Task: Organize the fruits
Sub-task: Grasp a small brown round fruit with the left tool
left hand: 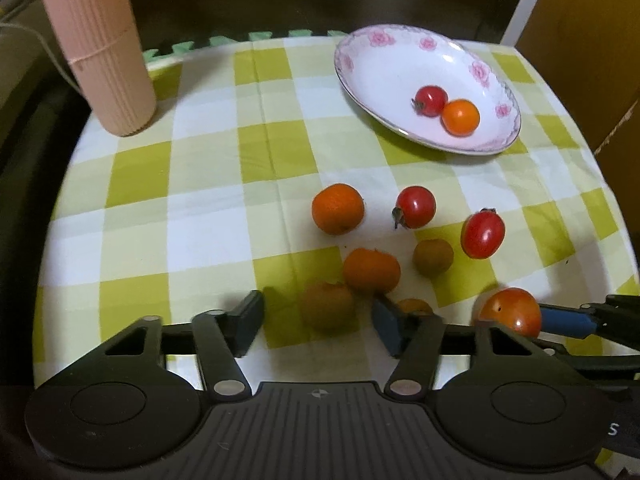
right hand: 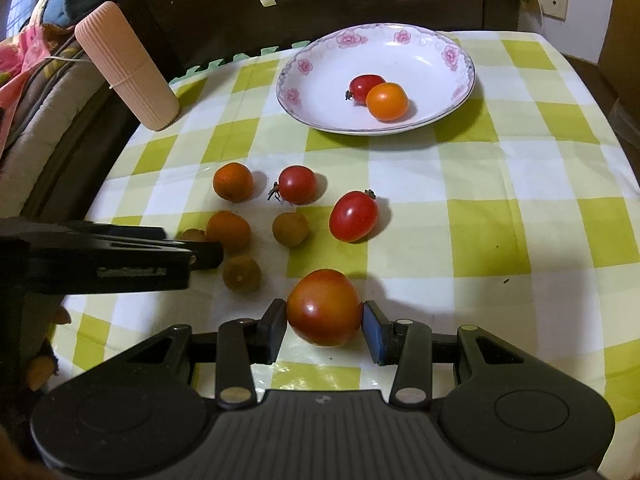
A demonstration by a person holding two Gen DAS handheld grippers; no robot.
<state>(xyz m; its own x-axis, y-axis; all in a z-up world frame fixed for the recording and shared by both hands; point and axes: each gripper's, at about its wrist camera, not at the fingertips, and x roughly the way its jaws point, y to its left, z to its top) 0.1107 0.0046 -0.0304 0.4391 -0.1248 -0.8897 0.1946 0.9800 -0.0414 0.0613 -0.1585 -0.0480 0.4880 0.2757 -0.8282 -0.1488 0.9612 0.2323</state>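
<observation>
Right hand-held gripper (right hand: 324,330) clamped on a large tomato (right hand: 324,307) low over the checked counter (right hand: 520,200).
Left hand-held gripper (left hand: 318,322), jaws apart, straddles a brown fruit (left hand: 328,306); only the right view shows both pads touching the tomato. Flowered plate (right hand: 320,64) beyond.

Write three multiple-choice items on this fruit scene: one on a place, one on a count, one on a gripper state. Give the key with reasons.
1. Where does the pink ribbed cylinder stand?
A. far left corner of the checked cloth
B. inside the plate
C. between the right gripper's fingers

2. How many fruits lie in the floral plate?
A. none
B. two
C. five

3. What is the right gripper doing?
A. shut on nothing
B. open wide above the plate
C. fingers against both sides of the large tomato

Key: 1 A, it sits at the cloth's far left edge. 2 B, one red tomato and one orange fruit. 3 C, both pads touch the tomato's sides.
</observation>
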